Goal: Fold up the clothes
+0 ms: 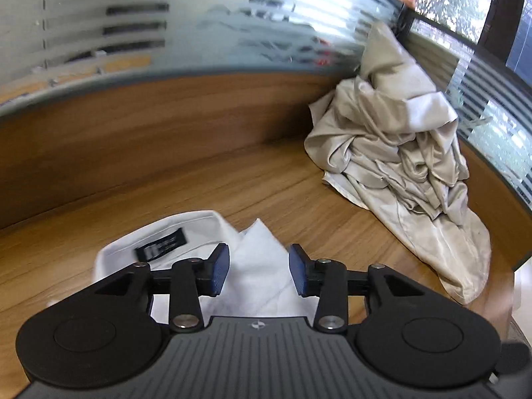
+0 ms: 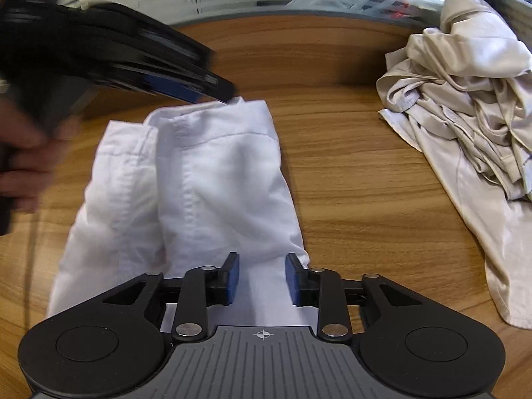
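- Nearest in the right wrist view, the right tongs (image 2: 261,277) stand with a moderate gap between the blue pads, gripping nothing, poised over the near end of the white shirt (image 2: 199,183).
- The shirt lies on the wooden tabletop (image 2: 349,166) as a long narrow bundle, its sides already turned in, running away from the right tongs.
- At the shirt's far end, the left tongs (image 2: 229,94) touch or hover right at the cloth; motion blur hides whether they pinch it there. The left wrist view shows their pads parted, with white cloth beneath the gap rather than clamped.
- Risk: a quick sweep by the left tongs could drag the top layer and spring the turned-in sides open; thin cotton slips easily on smooth wood.
- Risk: if the right tongs close on only one layer, lifting would peel the bundle apart instead of folding it.
- Farther off, a crumpled beige pile (image 2: 465,116) of clothes sits against the frosted glass partition (image 1: 232,26), well apart from the shirt.
- Only the left wrist view (image 1: 257,274) shows the collar with its black label (image 1: 161,247); only the right wrist view shows the shirt's full length and the person's hand (image 2: 20,166).
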`<state>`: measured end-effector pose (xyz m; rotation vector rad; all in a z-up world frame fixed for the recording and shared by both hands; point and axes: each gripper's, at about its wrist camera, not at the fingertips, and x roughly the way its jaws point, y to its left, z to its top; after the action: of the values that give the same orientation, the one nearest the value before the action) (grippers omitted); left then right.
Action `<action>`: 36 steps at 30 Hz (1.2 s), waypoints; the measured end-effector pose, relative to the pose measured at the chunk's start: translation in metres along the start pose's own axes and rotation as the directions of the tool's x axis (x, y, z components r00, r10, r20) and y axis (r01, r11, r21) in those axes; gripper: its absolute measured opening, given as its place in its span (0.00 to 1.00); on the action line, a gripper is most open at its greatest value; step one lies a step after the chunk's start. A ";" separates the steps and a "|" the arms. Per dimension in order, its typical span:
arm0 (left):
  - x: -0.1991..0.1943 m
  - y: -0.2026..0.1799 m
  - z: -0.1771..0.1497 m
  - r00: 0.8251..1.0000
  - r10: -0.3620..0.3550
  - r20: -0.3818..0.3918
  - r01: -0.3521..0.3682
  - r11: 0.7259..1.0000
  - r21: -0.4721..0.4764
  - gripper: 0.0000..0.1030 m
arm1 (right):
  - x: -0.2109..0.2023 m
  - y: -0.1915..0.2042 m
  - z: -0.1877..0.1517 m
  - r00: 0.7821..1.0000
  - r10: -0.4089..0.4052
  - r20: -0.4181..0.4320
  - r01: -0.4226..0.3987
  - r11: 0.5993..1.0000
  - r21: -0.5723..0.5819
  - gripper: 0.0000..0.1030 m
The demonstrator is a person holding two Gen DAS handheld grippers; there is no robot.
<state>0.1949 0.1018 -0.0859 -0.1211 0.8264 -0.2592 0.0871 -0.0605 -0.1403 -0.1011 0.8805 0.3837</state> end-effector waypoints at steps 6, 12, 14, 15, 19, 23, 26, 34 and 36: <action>0.040 0.009 0.017 0.996 -0.066 -0.066 0.065 0.998 -0.022 0.44 | -0.020 -0.001 -0.005 1.000 0.021 0.018 -0.021 1.000 -0.023 0.38; 0.064 0.009 0.026 0.992 -0.074 -0.099 0.072 0.997 -0.026 0.01 | -0.017 -0.006 -0.013 0.999 0.033 0.006 -0.033 0.999 0.003 0.38; 0.070 0.003 0.025 0.995 -0.037 -0.095 0.038 0.999 0.006 0.01 | -0.013 -0.008 -0.016 0.999 0.044 -0.005 -0.044 0.999 0.022 0.38; 0.075 0.001 0.023 0.995 -0.019 -0.096 0.022 0.999 0.024 0.02 | -0.011 -0.008 -0.021 0.999 0.048 -0.009 -0.048 0.999 0.020 0.38; 0.091 -0.001 0.018 0.994 0.031 -0.108 -0.027 0.999 0.044 0.02 | -0.009 0.003 -0.042 0.999 0.018 0.033 -0.014 0.995 -0.098 0.39; 0.080 0.010 0.027 0.997 0.035 -0.071 -0.036 0.999 -0.022 0.06 | -0.015 0.005 -0.038 1.000 0.013 0.014 -0.012 0.995 -0.101 0.40; 0.053 0.020 0.039 1.000 0.007 -0.017 -0.008 0.998 -0.055 0.21 | -0.032 0.000 -0.035 1.000 0.020 0.017 -0.020 0.999 -0.037 0.40; -0.026 0.034 0.042 0.999 -0.019 0.034 0.020 1.000 -0.023 0.56 | -0.084 -0.012 -0.055 1.000 0.019 0.000 -0.019 0.999 0.036 0.46; -0.039 0.036 0.031 1.000 -0.018 0.007 0.018 1.000 0.000 0.66 | -0.092 -0.014 -0.063 1.000 0.012 -0.014 -0.011 0.999 0.044 0.47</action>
<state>0.1991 0.1478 -0.0444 -0.1294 0.8188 -0.2751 -0.0064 -0.1150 -0.1111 -0.0581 0.9035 0.3743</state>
